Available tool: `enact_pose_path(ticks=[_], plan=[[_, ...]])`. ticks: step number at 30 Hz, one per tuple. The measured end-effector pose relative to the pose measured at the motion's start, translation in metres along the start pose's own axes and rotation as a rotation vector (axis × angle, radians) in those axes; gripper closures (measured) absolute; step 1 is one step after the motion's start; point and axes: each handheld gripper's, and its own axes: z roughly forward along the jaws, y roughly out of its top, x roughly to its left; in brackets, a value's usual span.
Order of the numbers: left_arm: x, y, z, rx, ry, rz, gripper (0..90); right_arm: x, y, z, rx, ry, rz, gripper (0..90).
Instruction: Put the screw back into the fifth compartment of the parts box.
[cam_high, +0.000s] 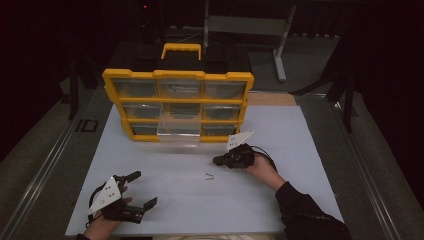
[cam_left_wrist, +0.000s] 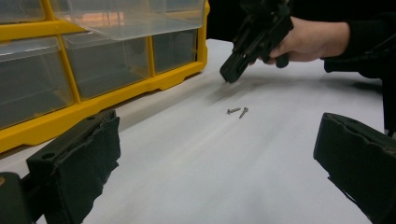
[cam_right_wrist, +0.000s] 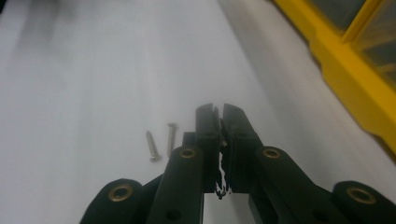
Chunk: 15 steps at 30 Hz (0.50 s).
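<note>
Two small metal screws (cam_high: 209, 175) lie side by side on the white tabletop (cam_high: 280, 130). My right gripper (cam_high: 216, 161) hovers just beyond them, tilted down toward the table, its jaws shut tight; I can make out nothing between the pads. In the right gripper view the screws (cam_right_wrist: 161, 142) lie just left of the closed tips (cam_right_wrist: 219, 112). My left gripper (cam_high: 145, 188) rests at the near left, wide open and holding nothing. From the left gripper view (cam_left_wrist: 224, 158) the screws (cam_left_wrist: 237, 111) lie ahead, below the right gripper (cam_left_wrist: 226, 74).
A yellow organiser (cam_high: 177, 75) with clear drawers stands at the back of the table; one middle drawer (cam_high: 179, 131) in the bottom row is pulled out toward me. Its yellow frame (cam_right_wrist: 345, 93) runs close on the right in the right gripper view.
</note>
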Motion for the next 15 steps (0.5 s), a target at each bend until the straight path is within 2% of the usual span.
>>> enact_pose_path(ticks=[2, 11, 15], plan=[[0.000, 0.000, 0.000, 0.000, 0.001, -0.001, 1.7, 0.001, 0.002, -0.005, -0.003, -0.008, -0.001, 86.2], [0.000, 0.000, 0.000, 0.001, 0.000, -0.003, 1.7, 0.000, 0.003, -0.025, -0.023, -0.024, 0.050, 86.4], [0.000, 0.000, 0.001, 0.003, 0.000, -0.003, 1.7, 0.001, 0.007, -0.034, -0.037, -0.031, 0.048, 86.4]])
